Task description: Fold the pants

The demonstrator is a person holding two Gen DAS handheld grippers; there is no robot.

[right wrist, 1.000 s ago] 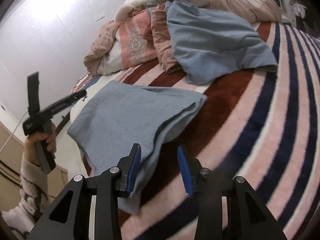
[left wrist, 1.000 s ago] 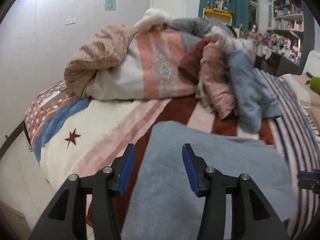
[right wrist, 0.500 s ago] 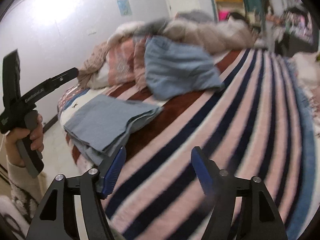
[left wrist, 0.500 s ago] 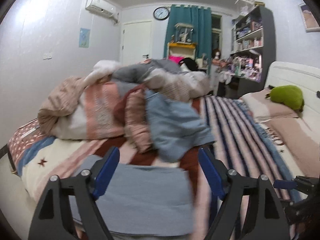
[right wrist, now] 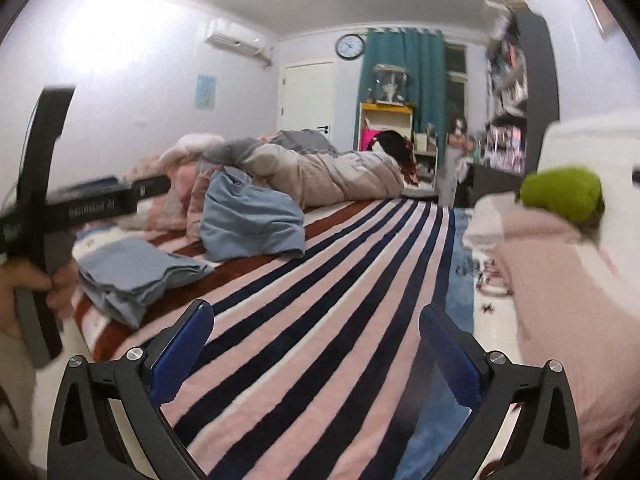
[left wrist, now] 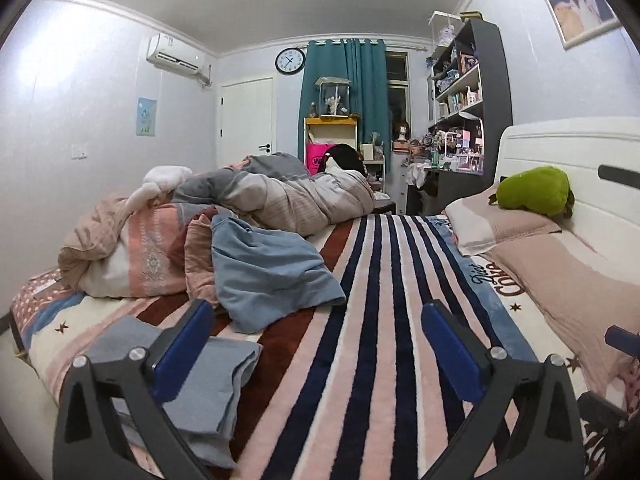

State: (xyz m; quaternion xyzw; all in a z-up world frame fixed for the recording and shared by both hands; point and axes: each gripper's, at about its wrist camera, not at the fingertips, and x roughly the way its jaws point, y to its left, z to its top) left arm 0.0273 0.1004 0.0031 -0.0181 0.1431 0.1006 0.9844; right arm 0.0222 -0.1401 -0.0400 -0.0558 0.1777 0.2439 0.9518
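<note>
Pants folded, both hands free

My left hand-held gripper [left wrist: 316, 340] and right hand-held gripper [right wrist: 316, 342] are both spread wide, holding nothing. The folded pants [left wrist: 192, 372] lie flat on the bed [left wrist: 380, 320], low to my left. That fold looks finished; a loose blue garment [left wrist: 268, 272] ahead may come next.

We see the left claw [left wrist: 316, 344] spread wide and holding nothing, hovering above the striped blanket [left wrist: 384, 320] on the bed. At near left, the folded pants [left wrist: 208, 372] lie flat beside the left blue pad [left wrist: 180, 354]. Just beyond them sits a crumpled blue garment [left wrist: 268, 276], leaning against a heap of bedding [left wrist: 160, 236] at far left. Over on the right, a green plush [left wrist: 536, 190] rests on the pillow [left wrist: 500, 226] by the white headboard [left wrist: 592, 152].
</note>
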